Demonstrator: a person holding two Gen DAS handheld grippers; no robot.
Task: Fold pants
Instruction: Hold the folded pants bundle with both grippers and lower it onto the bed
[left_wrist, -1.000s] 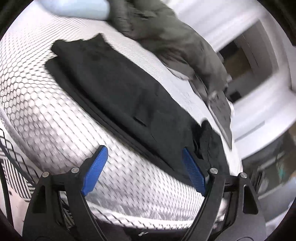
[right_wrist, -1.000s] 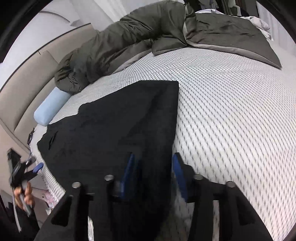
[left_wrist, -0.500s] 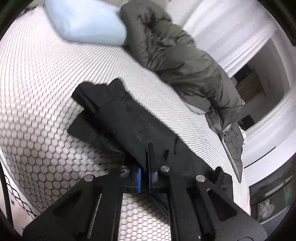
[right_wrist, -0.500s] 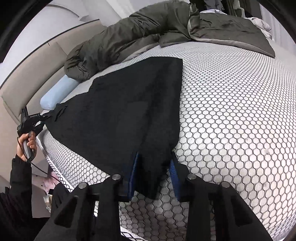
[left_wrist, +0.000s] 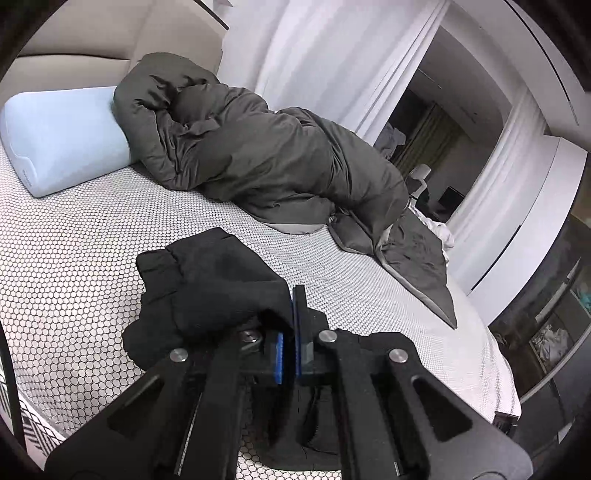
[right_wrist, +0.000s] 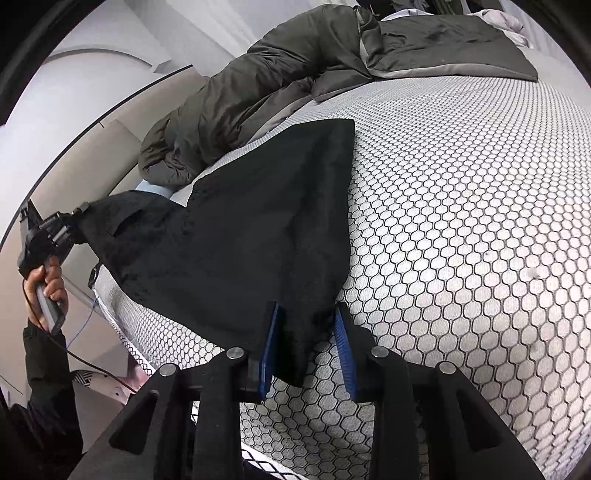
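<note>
Left wrist view. We see the left gripper (left_wrist: 288, 345) with its blue pads pressed nearly together on a bunched corner of the pants (left_wrist: 207, 280). The black cloth rises from the mattress (left_wrist: 74, 266) into the clamp and sags in soft rolls to the left of it, so we judge it thick, limp and fairly light, with no stiffness to carry a crease by itself. A ribbed band, probably waist or cuff, shows at the top of the bunch. A grey duvet (left_wrist: 258, 158) and a pale blue pillow (left_wrist: 62, 140) lie beyond, well apart from the pants.

Right wrist view. We see the right gripper (right_wrist: 306, 350) with its pads (right_wrist: 271, 343) set narrowly either side of a hanging point of the pants (right_wrist: 236, 236). The cloth fills most of the gap, but we cannot tell whether both pads press on it. The pants stretch as a taut sheet from this point to the far left, where the left gripper (right_wrist: 74, 221), in the person's hand (right_wrist: 48, 291), holds the other corner just off the mattress edge (right_wrist: 461, 221). One leg end lies flat on the mattress near the duvet (right_wrist: 277, 74).

Handling. We expect fleece-like cloth to grip the pads well and not slip. We recommend holding at hems or bands, where layers are thickest, and keeping tension even across the span, since slack cloth will fold unevenly.
</note>
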